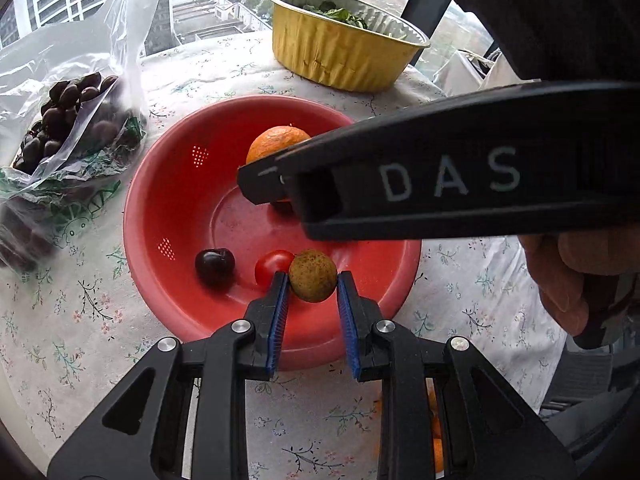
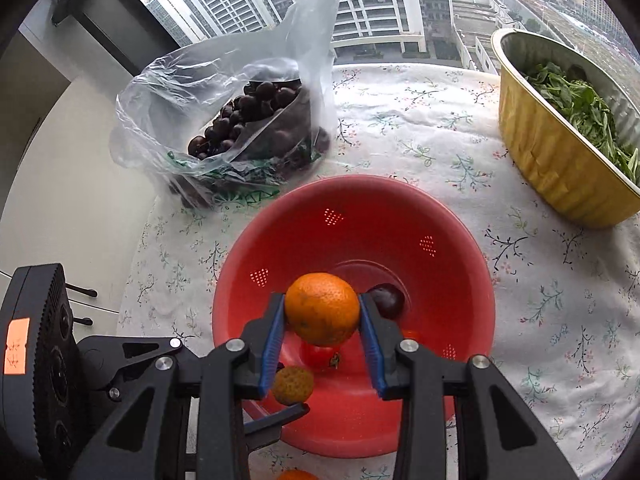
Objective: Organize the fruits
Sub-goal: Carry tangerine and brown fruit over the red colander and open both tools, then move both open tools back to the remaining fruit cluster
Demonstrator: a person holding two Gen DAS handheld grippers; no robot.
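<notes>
We hold small brown speckled fruit (image 1: 313,276) pinched in left gripper (image 1: 311,280), jaws nearly closed, above near wall of red colander (image 1: 160,208). Right gripper (image 2: 322,310) clamps orange (image 2: 322,308), partly spread, over colander middle. Both fruits hang directly above basin, cherry (image 1: 215,266) and cherry tomato (image 1: 272,266) beneath. Right gripper body hides far basin; brown fruit's kind unclear, maybe longan.

Red colander (image 2: 460,216); gold foil tray (image 2: 560,176); white floral tablecloth (image 2: 420,128).
</notes>
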